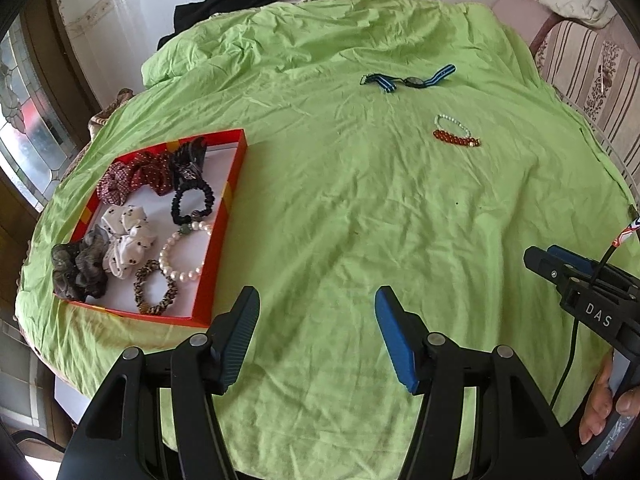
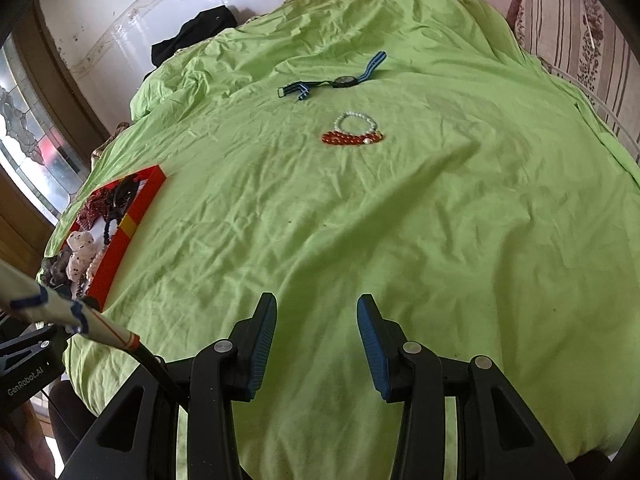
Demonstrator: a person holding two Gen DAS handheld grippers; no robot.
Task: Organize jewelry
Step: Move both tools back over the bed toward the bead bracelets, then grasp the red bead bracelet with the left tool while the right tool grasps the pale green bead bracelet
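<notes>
A red box on the green sheet holds several scrunchies, a black hair tie and a pearl bracelet; it also shows in the right wrist view. A red bead bracelet and a pale bead bracelet lie together farther out. A watch with a blue striped strap lies beyond them. My left gripper is open and empty, just right of the box. My right gripper is open and empty over bare sheet; it shows at the left view's right edge.
The green sheet covers a round surface. A black cloth lies at the far edge by the white wall. A striped sofa stands at the right. A stained-glass window is at the left.
</notes>
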